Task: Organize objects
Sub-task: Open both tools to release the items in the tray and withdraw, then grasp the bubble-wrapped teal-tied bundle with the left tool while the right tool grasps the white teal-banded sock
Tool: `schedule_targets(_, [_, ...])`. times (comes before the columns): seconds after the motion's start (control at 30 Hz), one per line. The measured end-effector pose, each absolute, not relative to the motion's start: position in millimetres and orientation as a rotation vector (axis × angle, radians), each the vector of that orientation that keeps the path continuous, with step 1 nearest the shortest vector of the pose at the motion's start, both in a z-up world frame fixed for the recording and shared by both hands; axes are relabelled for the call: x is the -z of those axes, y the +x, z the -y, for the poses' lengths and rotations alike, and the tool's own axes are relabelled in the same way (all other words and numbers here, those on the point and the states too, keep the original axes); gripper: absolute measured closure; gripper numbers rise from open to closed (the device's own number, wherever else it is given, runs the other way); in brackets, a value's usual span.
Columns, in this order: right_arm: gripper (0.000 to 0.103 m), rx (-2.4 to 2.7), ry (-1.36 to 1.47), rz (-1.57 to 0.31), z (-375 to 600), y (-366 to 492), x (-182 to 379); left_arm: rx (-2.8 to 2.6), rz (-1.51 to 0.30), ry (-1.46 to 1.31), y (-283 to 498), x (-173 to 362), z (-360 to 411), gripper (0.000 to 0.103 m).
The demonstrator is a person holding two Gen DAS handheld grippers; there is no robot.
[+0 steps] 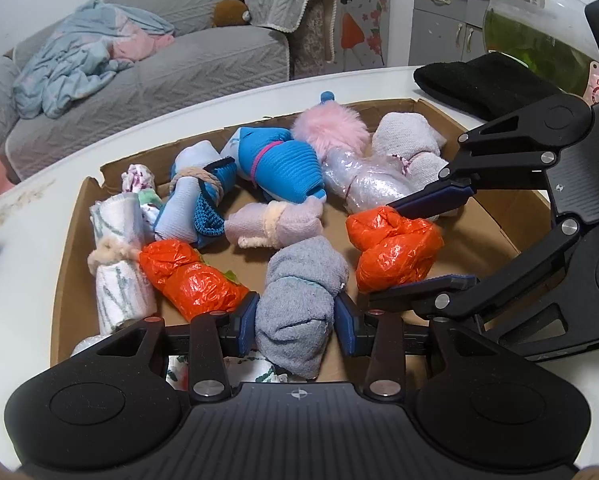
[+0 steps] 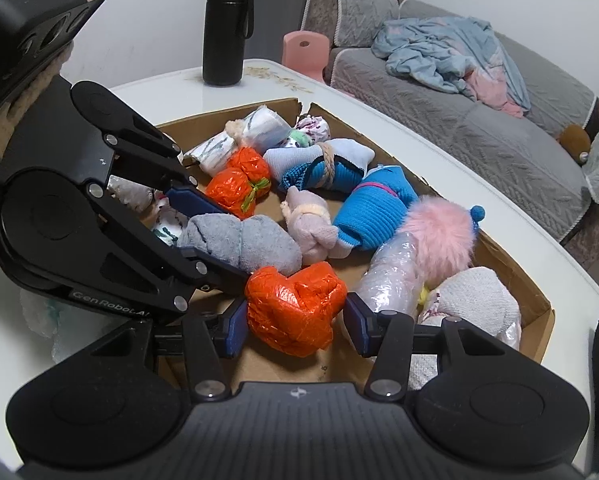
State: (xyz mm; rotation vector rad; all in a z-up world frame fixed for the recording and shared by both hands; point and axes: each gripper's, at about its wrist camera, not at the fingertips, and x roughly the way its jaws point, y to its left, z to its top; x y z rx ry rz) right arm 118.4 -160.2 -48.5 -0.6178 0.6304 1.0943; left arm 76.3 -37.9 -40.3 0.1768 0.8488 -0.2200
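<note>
Left tongs (image 1: 295,316) pinch grey rolled cloth bundle (image 1: 299,300); right tongs (image 2: 295,320) pinch crinkled orange plastic bundle (image 2: 295,312), frame centre. Risk: slick plastic slipping into cardboard tray (image 1: 495,220).

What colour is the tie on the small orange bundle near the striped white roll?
Yellow-green, on the small orange bundle; clearest in the right wrist view.

A black flask (image 2: 226,24) stands on the white table (image 2: 147,84), grey sofa (image 1: 147,64) beyond.
</note>
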Motion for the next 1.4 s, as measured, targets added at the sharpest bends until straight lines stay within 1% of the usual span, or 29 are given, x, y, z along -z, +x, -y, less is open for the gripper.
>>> schedule_targets(0.47, [0.056, -1.084, -0.633, -0.637, 158.8, 118.7, 49.0, 0.217, -0.847, 0.178, 75.9, 38.6, 36.2, 0.052])
schedule_targets(0.53, [0.056, -1.081, -0.630, -0.640, 159.4, 118.8, 49.0, 0.215, -0.843, 0.176, 74.8, 36.9, 35.6, 0.050])
schedule_targets(0.7, [0.054, -1.075, -0.630, -0.638, 163.1, 116.2, 49.1, 0.206, -0.822, 0.191, 69.8, 32.1, 35.1, 0.040])
schedule_targets(0.8, [0.048, -1.075, -0.615, -0.642, 166.7, 115.7, 48.6, 0.201, -0.807, 0.198, 67.4, 28.9, 34.7, 0.035])
schedule_targets(0.97, [0.047, -1.069, -0.591, -0.629, 172.8, 110.6, 42.2, 0.197, -0.791, 0.191, 62.7, 18.6, 32.1, 0.034])
schedule_targets(1.1, [0.045, -1.074, -0.558, -0.612, 179.8, 104.9, 31.6, 0.192, -0.746, 0.181, 50.6, 4.1, 27.2, 0.030])
schedule_targets(1.33, [0.044, -1.059, -0.527, -0.606, 187.6, 95.5, 26.0, 0.173, -0.743, 0.153, 27.2, -4.0, 12.4, 0.029])
schedule_targets(1.4, [0.043, -1.057, -0.501, -0.599, 194.0, 88.1, 23.8, 0.165, -0.735, 0.143, 14.8, -6.0, 6.3, 0.026])
